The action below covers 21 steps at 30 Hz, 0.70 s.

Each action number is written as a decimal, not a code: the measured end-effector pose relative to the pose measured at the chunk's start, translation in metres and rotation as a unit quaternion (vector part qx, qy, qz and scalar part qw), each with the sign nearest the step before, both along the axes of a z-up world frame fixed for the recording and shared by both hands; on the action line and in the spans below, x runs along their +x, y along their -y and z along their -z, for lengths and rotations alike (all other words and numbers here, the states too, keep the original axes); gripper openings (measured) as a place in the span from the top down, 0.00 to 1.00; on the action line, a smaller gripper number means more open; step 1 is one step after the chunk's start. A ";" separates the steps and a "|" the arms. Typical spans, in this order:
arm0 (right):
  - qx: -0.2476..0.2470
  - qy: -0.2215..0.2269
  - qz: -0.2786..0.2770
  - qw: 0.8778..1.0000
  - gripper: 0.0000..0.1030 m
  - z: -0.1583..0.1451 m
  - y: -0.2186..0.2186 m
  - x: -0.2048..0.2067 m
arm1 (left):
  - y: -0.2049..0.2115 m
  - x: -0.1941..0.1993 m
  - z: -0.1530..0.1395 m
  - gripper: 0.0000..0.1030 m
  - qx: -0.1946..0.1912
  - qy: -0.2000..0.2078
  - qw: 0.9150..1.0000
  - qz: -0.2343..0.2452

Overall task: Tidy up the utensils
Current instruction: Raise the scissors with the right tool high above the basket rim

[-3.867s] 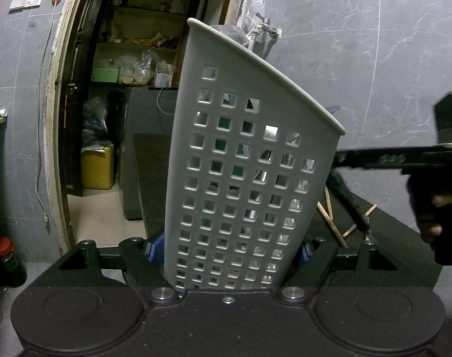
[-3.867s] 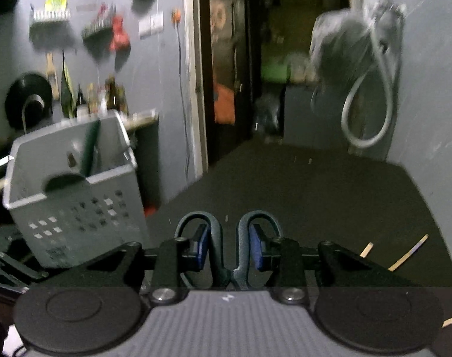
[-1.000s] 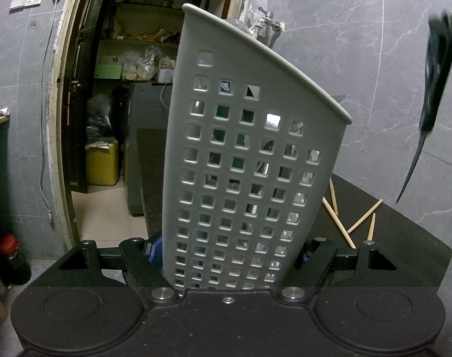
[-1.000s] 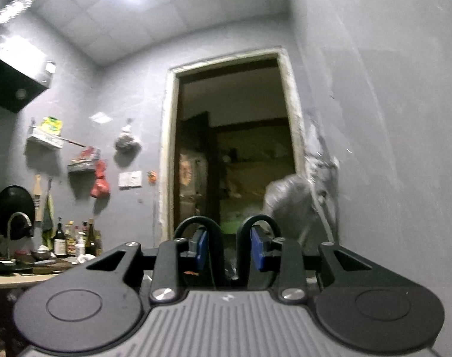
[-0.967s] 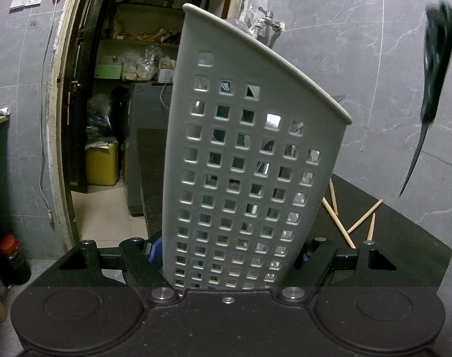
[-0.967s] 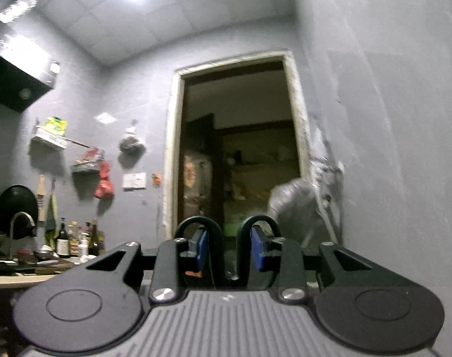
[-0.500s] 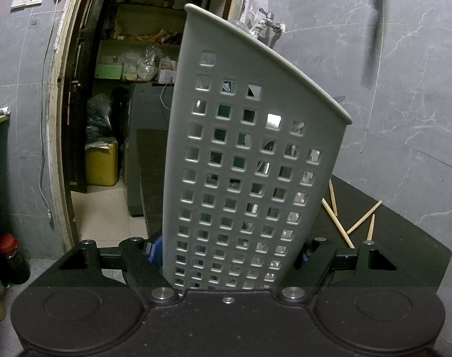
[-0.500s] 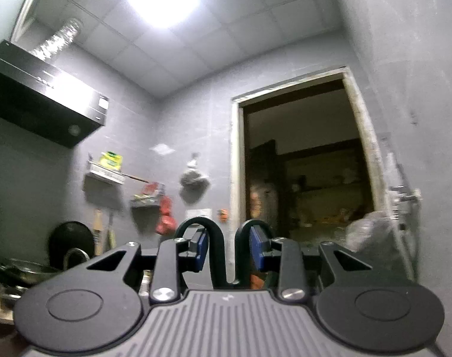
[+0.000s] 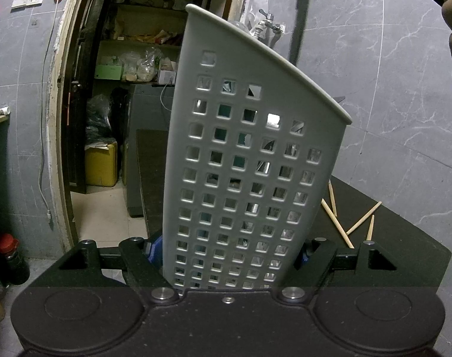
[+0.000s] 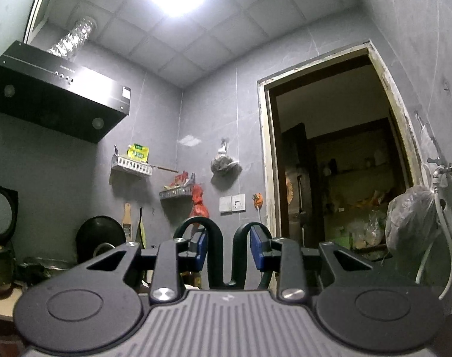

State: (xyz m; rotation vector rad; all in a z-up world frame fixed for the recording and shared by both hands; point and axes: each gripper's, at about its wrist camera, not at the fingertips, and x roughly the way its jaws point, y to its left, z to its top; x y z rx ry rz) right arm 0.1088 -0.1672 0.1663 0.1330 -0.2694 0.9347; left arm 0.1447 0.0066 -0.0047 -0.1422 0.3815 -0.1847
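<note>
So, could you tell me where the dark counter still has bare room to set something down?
The counter is bare right of the chopsticks, toward its corner, and along the strip left of the holder. It is crowded between holder and chopsticks.

Wrist views, doorway (image 9: 113, 95) shared

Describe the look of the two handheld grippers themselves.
Both match: the left gripper and the right gripper have black angular finger arms with triangular cut-outs, silver pivot screws, blue pads, and two round discs on the black body. The right body shows grey ribbing. No cables or sleeves are visible.
</note>
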 end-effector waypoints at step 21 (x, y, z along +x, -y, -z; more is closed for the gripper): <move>-0.031 -0.020 0.013 0.999 0.66 0.012 -0.007 0.006 | 0.000 0.000 0.001 0.24 0.000 0.000 1.000 0.000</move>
